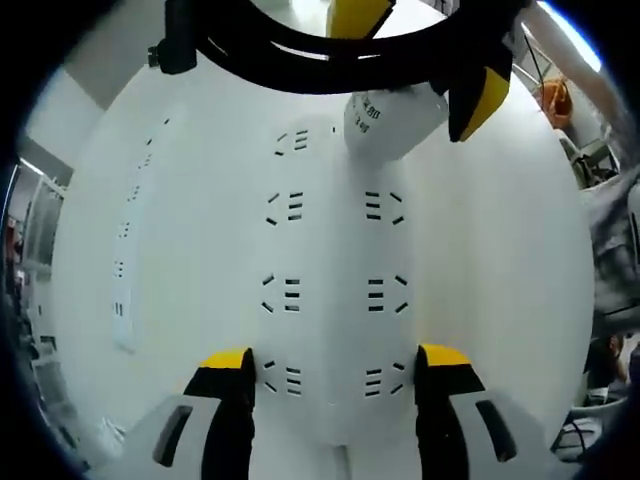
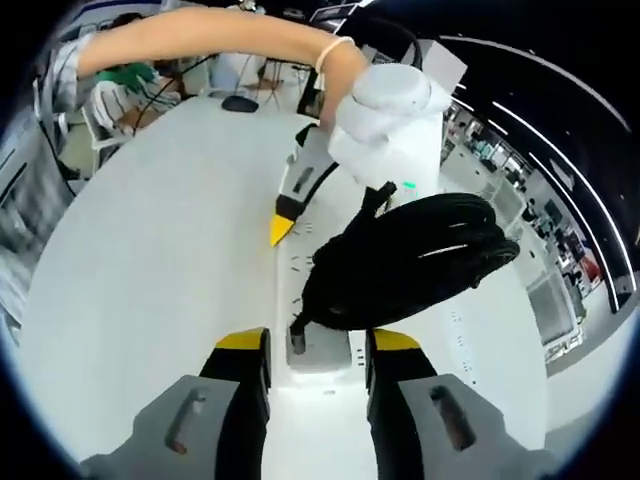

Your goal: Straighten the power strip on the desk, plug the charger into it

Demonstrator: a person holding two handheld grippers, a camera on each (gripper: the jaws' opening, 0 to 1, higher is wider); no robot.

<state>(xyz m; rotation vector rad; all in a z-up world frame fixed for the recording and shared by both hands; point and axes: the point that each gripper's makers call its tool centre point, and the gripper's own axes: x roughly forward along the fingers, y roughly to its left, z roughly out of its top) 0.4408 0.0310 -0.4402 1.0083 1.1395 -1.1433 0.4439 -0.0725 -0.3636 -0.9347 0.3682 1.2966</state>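
A wide white power strip (image 1: 335, 250) with two columns of sockets lies on the white desk (image 1: 500, 280). My left gripper (image 1: 335, 365) is shut on its near end, one jaw on each long side. The right gripper (image 1: 420, 60) comes in from the top, holding the white charger (image 1: 390, 120) over the strip's far right sockets. I cannot tell whether the prongs are in. In the right gripper view my right gripper (image 2: 318, 345) is shut on the charger (image 2: 320, 352), its black coiled cable (image 2: 410, 265) bunched just ahead. The left gripper (image 2: 295, 215) sits on the strip (image 2: 292, 275) beyond.
A second, narrow white power strip (image 1: 125, 260) lies along the desk's left side. A person's arm (image 2: 200, 35) reaches over the desk to the left gripper. A dark, flat object (image 2: 240, 103) lies at the desk's far end, where someone sits. Shelving runs along the right.
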